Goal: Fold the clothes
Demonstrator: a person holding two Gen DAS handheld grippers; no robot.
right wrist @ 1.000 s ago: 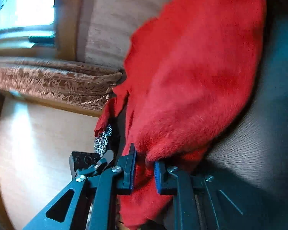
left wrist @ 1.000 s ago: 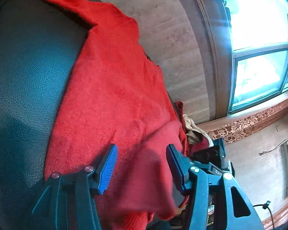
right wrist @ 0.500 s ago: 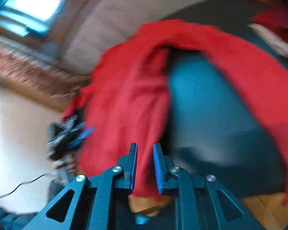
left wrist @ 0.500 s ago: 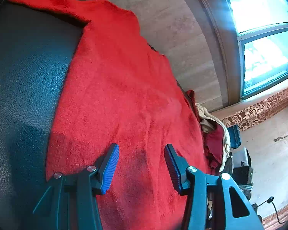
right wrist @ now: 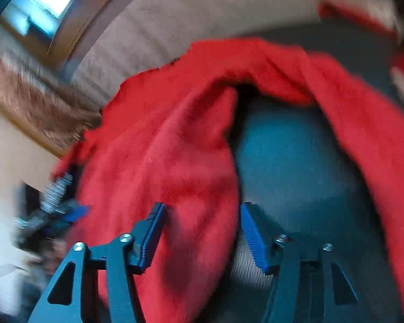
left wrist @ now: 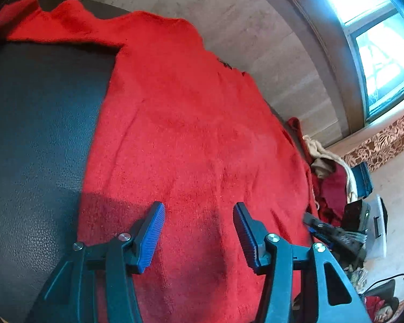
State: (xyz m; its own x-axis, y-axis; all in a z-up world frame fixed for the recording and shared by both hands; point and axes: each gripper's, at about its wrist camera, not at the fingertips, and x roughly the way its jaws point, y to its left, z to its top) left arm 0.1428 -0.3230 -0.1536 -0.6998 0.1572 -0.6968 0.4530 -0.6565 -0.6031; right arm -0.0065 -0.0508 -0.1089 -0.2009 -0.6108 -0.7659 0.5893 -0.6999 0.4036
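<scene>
Now that the right gripper [right wrist: 202, 231] has let go and stands spread like the left gripper [left wrist: 198, 232], the red sweater [left wrist: 191, 134] lies flatter on the black seat [left wrist: 40, 134], ready for folding.

No readable text, label, brand, number or sign anywhere in view

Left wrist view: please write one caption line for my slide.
Open left tool hovers over a red sweater spread on a dark leather surface, window at right.
</scene>
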